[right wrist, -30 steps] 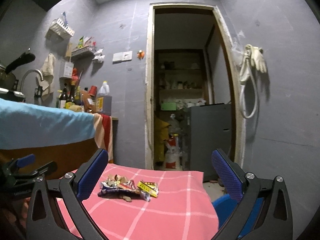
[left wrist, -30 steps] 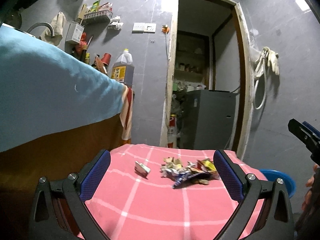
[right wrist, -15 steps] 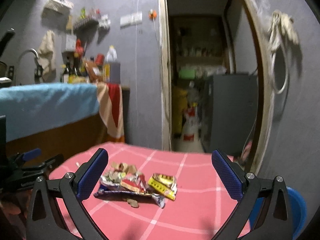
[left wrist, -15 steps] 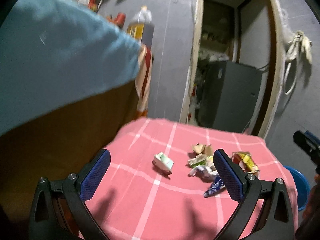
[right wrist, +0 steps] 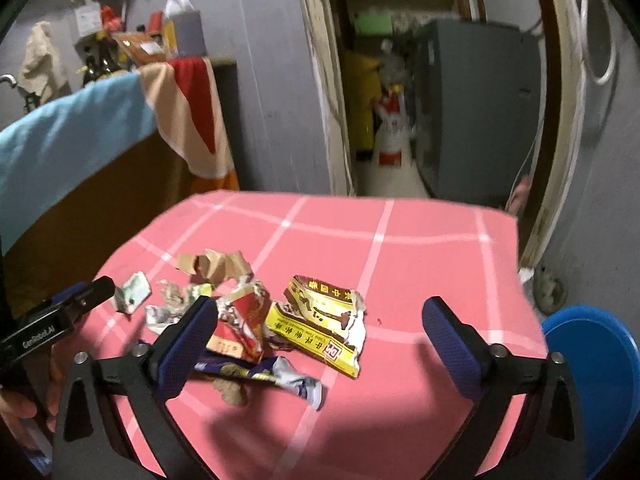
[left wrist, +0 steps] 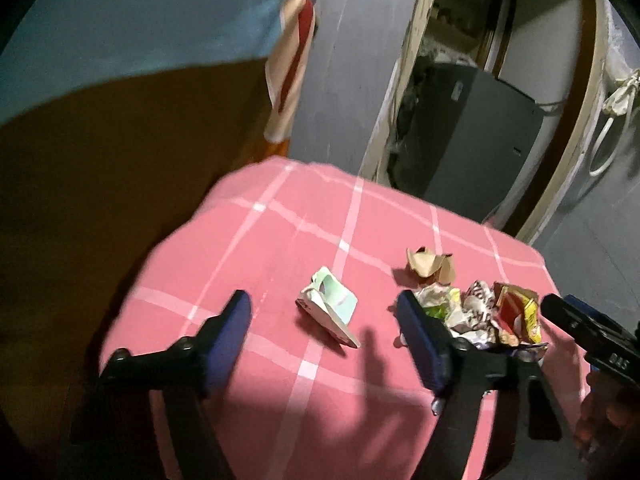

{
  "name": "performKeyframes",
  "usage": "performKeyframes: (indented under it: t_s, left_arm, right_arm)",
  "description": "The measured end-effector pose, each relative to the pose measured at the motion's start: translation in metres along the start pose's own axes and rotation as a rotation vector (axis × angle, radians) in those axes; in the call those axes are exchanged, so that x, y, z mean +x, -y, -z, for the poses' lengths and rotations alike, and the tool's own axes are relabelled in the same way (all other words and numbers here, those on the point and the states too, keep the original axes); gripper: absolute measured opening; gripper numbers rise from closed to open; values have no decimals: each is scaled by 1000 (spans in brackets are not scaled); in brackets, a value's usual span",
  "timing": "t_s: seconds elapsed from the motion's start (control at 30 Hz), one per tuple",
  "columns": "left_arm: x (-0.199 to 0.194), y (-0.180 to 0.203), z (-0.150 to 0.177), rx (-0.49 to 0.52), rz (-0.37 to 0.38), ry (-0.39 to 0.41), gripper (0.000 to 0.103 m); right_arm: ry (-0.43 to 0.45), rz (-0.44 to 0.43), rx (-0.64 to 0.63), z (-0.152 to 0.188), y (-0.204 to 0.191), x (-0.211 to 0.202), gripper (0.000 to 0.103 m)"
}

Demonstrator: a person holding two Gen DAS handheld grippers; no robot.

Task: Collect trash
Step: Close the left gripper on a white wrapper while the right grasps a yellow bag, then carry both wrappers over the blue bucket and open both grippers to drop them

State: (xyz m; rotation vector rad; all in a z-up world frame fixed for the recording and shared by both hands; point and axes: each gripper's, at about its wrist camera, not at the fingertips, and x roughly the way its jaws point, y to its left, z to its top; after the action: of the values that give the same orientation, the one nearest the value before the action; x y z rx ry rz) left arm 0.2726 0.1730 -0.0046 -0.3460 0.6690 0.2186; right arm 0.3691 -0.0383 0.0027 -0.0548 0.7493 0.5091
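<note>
A pile of crumpled wrappers (right wrist: pixel 256 320) lies on a pink checked tablecloth (right wrist: pixel 420 264); it includes a yellow and red packet (right wrist: pixel 320 324), a red wrapper (right wrist: pixel 240 320) and brown paper (right wrist: pixel 212 264). In the left wrist view the pile (left wrist: pixel 480 312) lies right of a separate green and white carton (left wrist: pixel 332 308). My left gripper (left wrist: pixel 324 340) is open, its jaws either side of the carton, a little above the cloth. My right gripper (right wrist: pixel 320 344) is open above the pile's near side, with the yellow packet between its jaws.
A blue bin (right wrist: pixel 592 384) stands at the table's right side. A cabinet draped in blue cloth (left wrist: pixel 120 20) is to the left. A doorway with a grey appliance (right wrist: pixel 472 100) lies beyond the table's far edge.
Both grippers have tilted down and moved closer to the table. The left one now frames the carton and the right one the wrapper pile. Both stay open.
</note>
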Motion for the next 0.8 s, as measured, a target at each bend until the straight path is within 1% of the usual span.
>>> performKeyframes:
  t_s: [0.07,0.17,0.23,0.3,0.33,0.37,0.4,0.43,0.5,0.57,0.67,0.8]
  left_arm:
    - [6,-2,-1,-6,0,-26,57]
    - [8,-4,-1,-17,7,-36,51]
    - [9,-2,0,-15,7,-40,43]
    - [11,-2,0,-15,1,-52,30]
    - [12,-1,0,-14,2,-58,26]
    - [14,-1,0,-15,9,-68,18]
    - [14,0,0,-16,11,-74,16]
    - [14,0,1,-15,11,-73,15]
    - [15,-1,0,-18,20,-76,5]
    - [15,-2,1,-24,35,-83,4]
    - [13,0,2,-20,44,-77,3]
    - [6,4,4,-16,69,-49,2]
  right_arm:
    - [-38,-6,15,-1,1,11,96]
    - [-88,-26,41,1,4,26,89]
    - [-103,-49,66,3,7,31,88]
    - [-107,-67,78,3,9,32,85]
    - [-110,-76,81,3,9,32,84]
    - [-115,-94,89,4,10,33,82]
    - [-122,-112,101,5,10,34,78]
    - [-132,-134,122,7,13,36,77]
    - [-131,-164,152,8,17,37,72]
    - [-122,-185,158,8,17,35,65]
    - [-112,-184,152,9,14,33,64]
    - [-86,-184,147,11,13,28,63]
